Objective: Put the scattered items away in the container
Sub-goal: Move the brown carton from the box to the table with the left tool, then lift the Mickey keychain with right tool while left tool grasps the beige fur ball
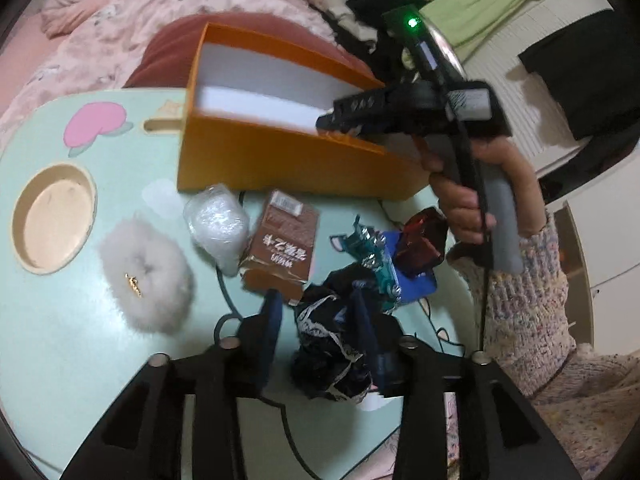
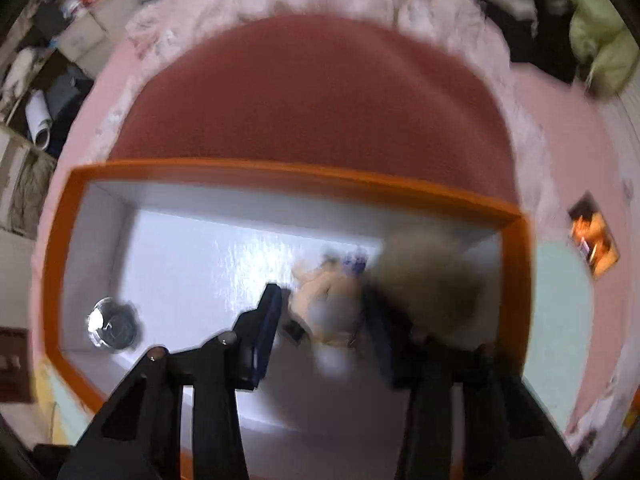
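The box (image 1: 280, 152), orange outside and white inside, stands open at the far side of my mint-green worktop (image 1: 80, 340), with a red cushion (image 1: 248, 28) behind it.

My left tongs (image 1: 316, 336) hang over the scattered things at the near edge. Their fingers (image 1: 272, 320) stand apart, with a crumpled dark wrapper (image 1: 332, 352) lying between them. One finger lies against the wrapper's right side, but I cannot tell that they press on it.

Beyond it lie a brown packet (image 1: 280, 248), a clear plastic bundle (image 1: 218, 224), a grey fluffy ring (image 1: 146, 276), a green foil wrapper (image 1: 368, 252), a blue card (image 1: 416, 280) and a dark red wrapper (image 1: 424, 240). A round recess (image 1: 54, 216) is sunk in the worktop's left side.

In the left view a hand (image 1: 472, 196) in a speckled knit sleeve (image 1: 528, 308) holds the right tongs (image 1: 340, 116) over the box's right end.

In the right view, which is blurred, the right tongs (image 2: 320, 316) point down into the box (image 2: 280, 172). A small beige toy (image 2: 328, 300) sits between their fingers and a fuzzy tan ball (image 2: 428, 276) lies just to its right. I cannot tell whether the pads clamp the toy. A shiny round lid (image 2: 112, 324) rests in the box's left end.
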`<state>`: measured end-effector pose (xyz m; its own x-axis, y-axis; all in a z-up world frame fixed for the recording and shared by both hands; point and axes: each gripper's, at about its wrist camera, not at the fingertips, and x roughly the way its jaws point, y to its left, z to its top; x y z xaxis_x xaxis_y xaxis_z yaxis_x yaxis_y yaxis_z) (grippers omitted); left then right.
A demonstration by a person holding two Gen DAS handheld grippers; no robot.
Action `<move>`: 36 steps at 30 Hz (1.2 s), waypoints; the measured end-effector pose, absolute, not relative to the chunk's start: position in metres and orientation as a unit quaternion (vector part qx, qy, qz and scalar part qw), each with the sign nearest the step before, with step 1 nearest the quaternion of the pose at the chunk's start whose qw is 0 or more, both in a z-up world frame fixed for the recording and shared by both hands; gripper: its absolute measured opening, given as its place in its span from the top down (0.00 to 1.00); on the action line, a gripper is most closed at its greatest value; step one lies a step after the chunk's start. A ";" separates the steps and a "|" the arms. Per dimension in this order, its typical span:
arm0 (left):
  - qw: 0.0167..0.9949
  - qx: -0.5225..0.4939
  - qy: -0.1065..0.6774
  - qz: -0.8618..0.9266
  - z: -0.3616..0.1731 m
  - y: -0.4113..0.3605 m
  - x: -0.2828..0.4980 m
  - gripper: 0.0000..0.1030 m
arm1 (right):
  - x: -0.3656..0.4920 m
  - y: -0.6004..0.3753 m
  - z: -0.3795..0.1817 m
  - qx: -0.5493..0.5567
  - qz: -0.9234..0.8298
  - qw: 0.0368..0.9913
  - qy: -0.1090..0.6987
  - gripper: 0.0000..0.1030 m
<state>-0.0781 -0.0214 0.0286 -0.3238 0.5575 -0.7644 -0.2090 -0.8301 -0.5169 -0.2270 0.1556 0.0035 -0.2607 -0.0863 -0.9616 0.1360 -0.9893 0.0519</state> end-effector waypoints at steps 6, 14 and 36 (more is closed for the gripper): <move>0.256 -0.491 -0.193 0.810 0.047 -0.032 -0.079 0.57 | -0.218 0.163 0.009 0.596 -0.799 0.085 0.022 0.62; 0.247 -0.462 -0.196 0.829 0.074 -0.049 -0.084 0.43 | -0.168 0.191 0.062 0.499 -0.840 0.197 -0.081 0.63; 0.188 -0.633 -0.098 0.744 0.037 0.124 -0.273 0.33 | -0.042 0.190 0.047 0.467 -0.814 0.309 -0.154 0.62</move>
